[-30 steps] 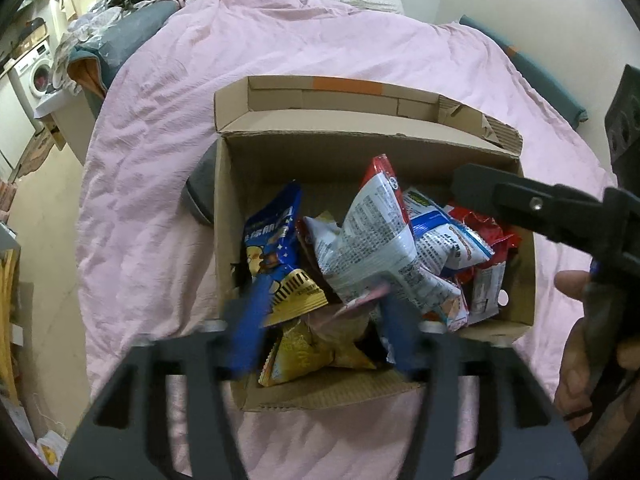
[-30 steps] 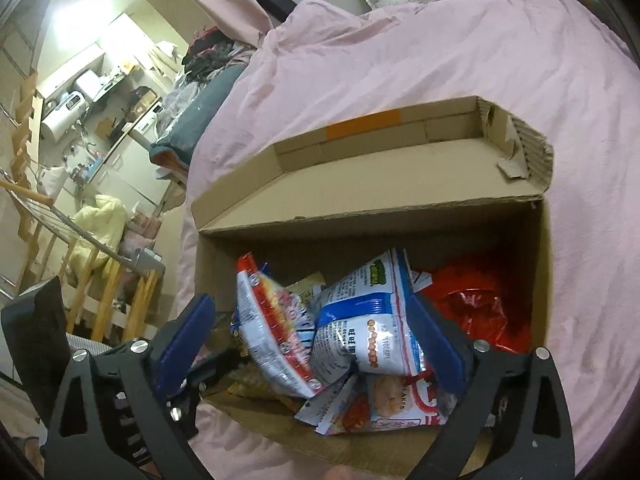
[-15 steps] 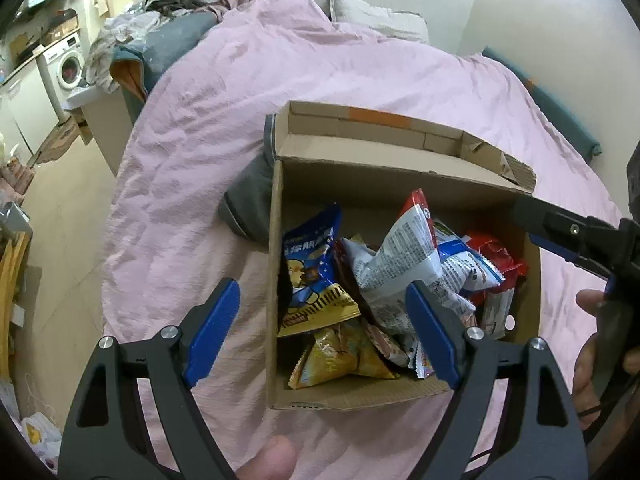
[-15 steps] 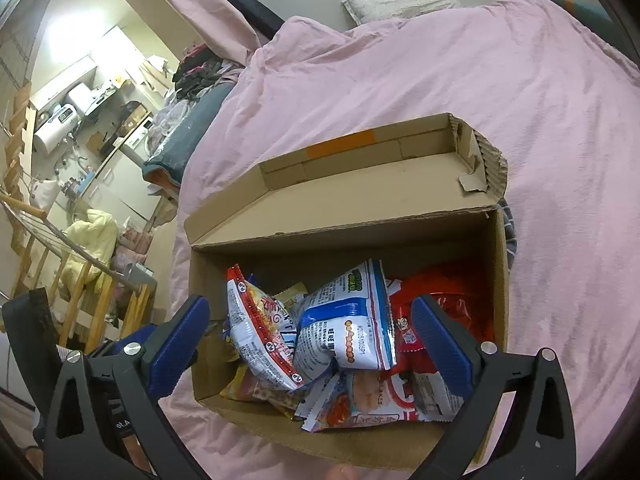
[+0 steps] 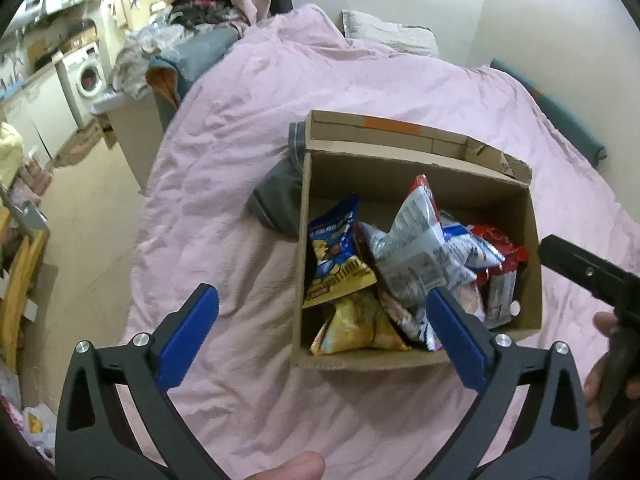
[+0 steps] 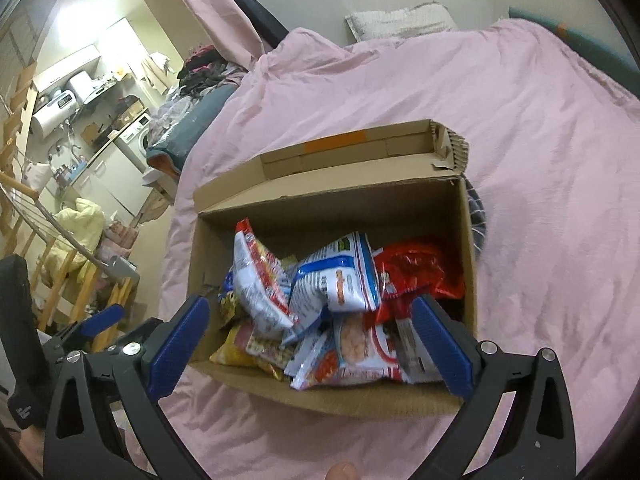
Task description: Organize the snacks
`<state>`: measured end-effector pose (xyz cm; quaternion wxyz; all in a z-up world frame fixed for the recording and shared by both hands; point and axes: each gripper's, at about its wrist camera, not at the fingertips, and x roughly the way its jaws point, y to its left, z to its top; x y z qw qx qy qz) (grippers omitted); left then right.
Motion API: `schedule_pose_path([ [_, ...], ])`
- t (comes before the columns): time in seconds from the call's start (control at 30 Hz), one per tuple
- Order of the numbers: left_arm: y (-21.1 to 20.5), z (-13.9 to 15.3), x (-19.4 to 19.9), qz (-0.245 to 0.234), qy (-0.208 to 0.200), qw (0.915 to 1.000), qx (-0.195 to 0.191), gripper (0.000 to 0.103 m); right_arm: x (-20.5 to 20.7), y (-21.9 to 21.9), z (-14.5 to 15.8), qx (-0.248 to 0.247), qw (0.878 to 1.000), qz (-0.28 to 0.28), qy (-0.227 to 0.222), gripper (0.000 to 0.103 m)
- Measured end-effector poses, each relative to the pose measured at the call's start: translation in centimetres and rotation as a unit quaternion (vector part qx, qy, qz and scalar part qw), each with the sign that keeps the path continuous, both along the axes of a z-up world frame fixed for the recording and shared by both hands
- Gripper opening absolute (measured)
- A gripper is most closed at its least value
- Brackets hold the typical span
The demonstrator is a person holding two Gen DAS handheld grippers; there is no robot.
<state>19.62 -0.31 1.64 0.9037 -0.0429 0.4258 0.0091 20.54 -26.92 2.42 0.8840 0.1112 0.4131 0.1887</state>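
snack packets (image 5: 404, 264): crinkled, heaped in cardboard box (image 6: 332, 204) (flap raised) | left gripper (image 5: 320, 336): opening, empty | right gripper (image 6: 310, 344): wide, empty

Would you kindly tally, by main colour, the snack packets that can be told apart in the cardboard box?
Blue and yellow packets: 1
Yellow packets: 1
White packets with red edge: 1
White and blue packets: 1
Red packets: 1
White and orange packets: 1
Total: 6; others are hidden underneath.
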Motion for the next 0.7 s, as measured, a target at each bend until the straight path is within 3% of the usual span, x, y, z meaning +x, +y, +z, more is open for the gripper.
schedule_pose_path([
  [0.07, -0.2, 0.2, -1.0, 0.002, -0.009, 0.9998, 0.016, 0.103, -1.3, 0.2, 0.5, -0.02, 1.0, -0.004, -0.02, 0.103],
  [0.17, -0.2, 0.1, -2.6, 0.005, -0.013, 0.9999, 0.01, 0.103, -3.0, 0.1, 1.2, -0.029, 0.999, -0.008, -0.04, 0.103],
  [0.7, -0.7, 0.9, -8.7, -0.009, -0.042, 0.999, 0.01, 0.103, -11.1, -1.6, 0.2, -0.063, 0.993, -0.058, -0.082, 0.103],
])
